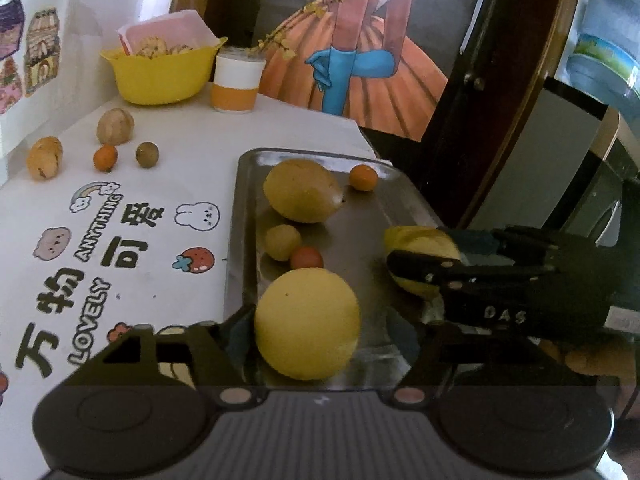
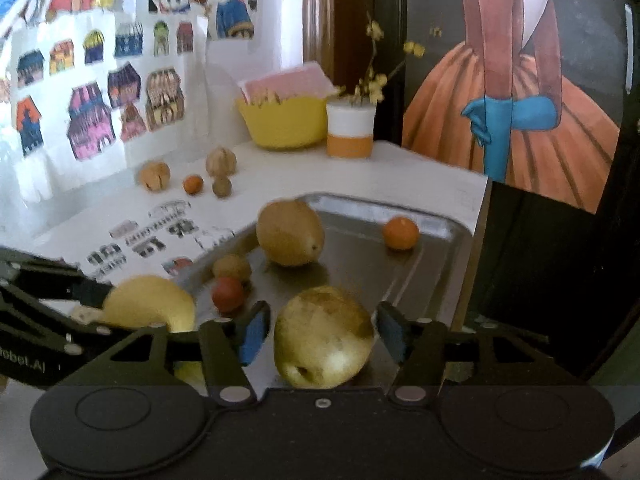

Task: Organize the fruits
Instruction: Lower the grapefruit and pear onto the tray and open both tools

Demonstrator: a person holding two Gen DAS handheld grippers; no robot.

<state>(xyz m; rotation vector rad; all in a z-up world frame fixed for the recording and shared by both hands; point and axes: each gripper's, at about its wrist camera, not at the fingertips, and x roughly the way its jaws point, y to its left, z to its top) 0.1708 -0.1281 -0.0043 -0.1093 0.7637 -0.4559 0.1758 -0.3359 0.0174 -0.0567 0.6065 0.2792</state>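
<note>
The right gripper (image 2: 322,336) has its jaws wide around a mottled, brown-blotched yellow pear (image 2: 323,338), pads not touching it. The left gripper (image 1: 316,334) stands equally wide around a smooth, round yellow fruit (image 1: 306,324). Both fruits rest on the shiny metal tray (image 1: 360,224), which lies on the white table (image 1: 168,148).

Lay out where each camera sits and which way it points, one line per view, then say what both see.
Left wrist: sits behind the left gripper, looking along the metal tray; its fingers flank a round yellow fruit, and the right gripper enters from the right.
Right wrist: sits behind the right gripper, facing the tray's far corner; its blue pads stand apart from a brownish pear, with the left gripper at the left edge.
Shared: the tray, yellow bowl, and both fruits.
</note>
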